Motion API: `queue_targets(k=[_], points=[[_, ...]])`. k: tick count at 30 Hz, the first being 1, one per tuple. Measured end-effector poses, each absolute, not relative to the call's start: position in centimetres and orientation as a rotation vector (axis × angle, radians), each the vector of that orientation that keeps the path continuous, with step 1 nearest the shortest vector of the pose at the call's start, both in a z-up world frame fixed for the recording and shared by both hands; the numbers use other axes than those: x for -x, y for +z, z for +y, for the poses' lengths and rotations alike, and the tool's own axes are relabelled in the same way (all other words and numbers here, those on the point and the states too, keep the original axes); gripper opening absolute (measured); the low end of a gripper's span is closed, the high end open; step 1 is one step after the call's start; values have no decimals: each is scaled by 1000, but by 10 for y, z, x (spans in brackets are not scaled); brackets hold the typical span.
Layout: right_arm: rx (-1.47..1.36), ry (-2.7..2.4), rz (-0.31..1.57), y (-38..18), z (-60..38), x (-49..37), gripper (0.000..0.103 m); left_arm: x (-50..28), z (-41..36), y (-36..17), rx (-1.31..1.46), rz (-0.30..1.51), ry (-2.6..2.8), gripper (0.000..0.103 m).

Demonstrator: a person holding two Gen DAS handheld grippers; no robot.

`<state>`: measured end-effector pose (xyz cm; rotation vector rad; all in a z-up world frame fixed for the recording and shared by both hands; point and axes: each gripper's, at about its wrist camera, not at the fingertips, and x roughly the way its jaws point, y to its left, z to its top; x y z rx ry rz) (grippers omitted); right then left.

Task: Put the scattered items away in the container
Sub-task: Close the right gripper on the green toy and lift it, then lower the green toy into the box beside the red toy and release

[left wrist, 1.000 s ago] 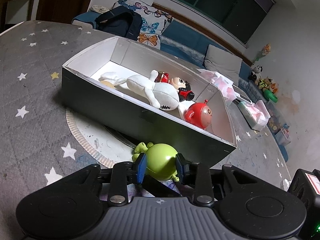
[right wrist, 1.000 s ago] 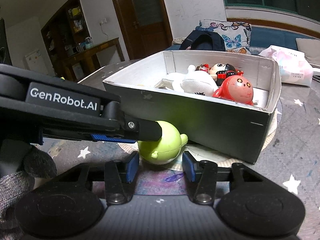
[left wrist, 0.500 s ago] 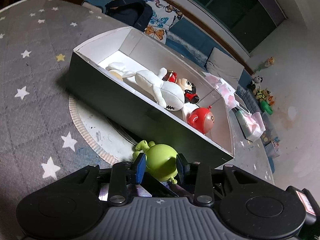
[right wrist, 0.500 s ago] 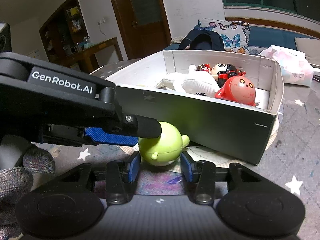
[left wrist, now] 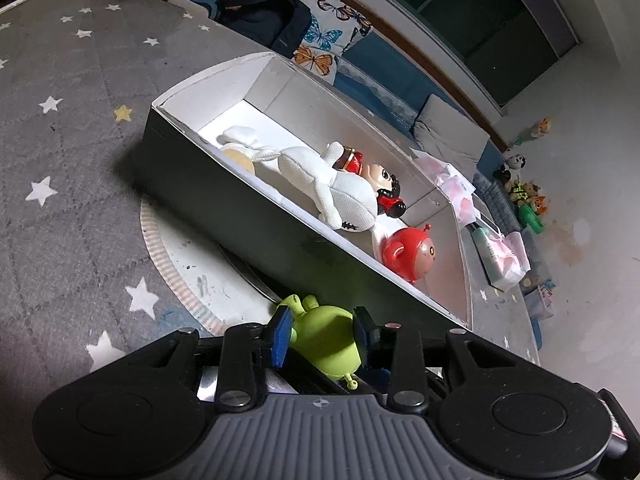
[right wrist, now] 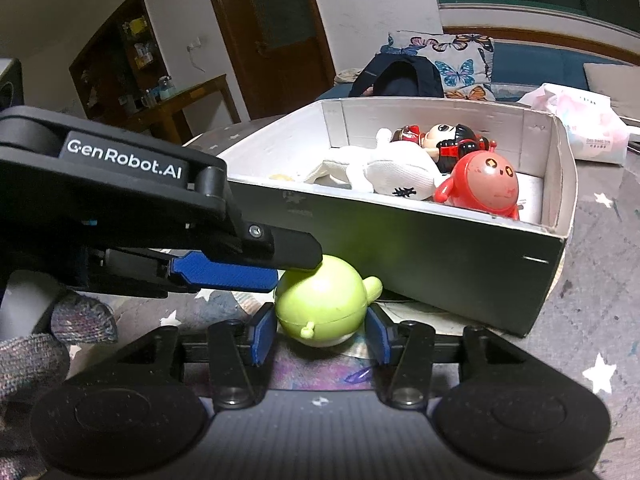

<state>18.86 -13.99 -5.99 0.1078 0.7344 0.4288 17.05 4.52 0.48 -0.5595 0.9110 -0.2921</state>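
Green round plastic toy (left wrist: pixel 328 340) sits clamped in the left hand-held gripper (left wrist: pixel 322 334), just before the dark cardboard box (left wrist: pixel 240 216); the right hand-held gripper (right wrist: pixel 320 330) brackets it, parted.

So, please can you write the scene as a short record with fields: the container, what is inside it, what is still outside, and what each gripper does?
container: open box, dark outside, white inside, on the star-pattern cloth
inside: white plush toy, doll with black hair, red round toy
outside: green round toy, beside the near wall of the box
left gripper: fingers on both sides of the green toy, seem to touch it
right gripper: fingers at both sides of the same toy, a small gap on one side
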Motion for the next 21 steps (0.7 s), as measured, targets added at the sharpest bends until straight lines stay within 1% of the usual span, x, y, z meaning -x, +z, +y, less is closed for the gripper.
queue_targets(k=[6,12,21], points=[[-102,403,737,-60,-136,-188,49,-171,45,3,533,892,-317,39],[-100,372,738,-55,-131,-183,48,-169,50,6,538,900,-360,37],[-70,335,663,-16,-123,-162,48,-154,65,38,579,818,-453,37]])
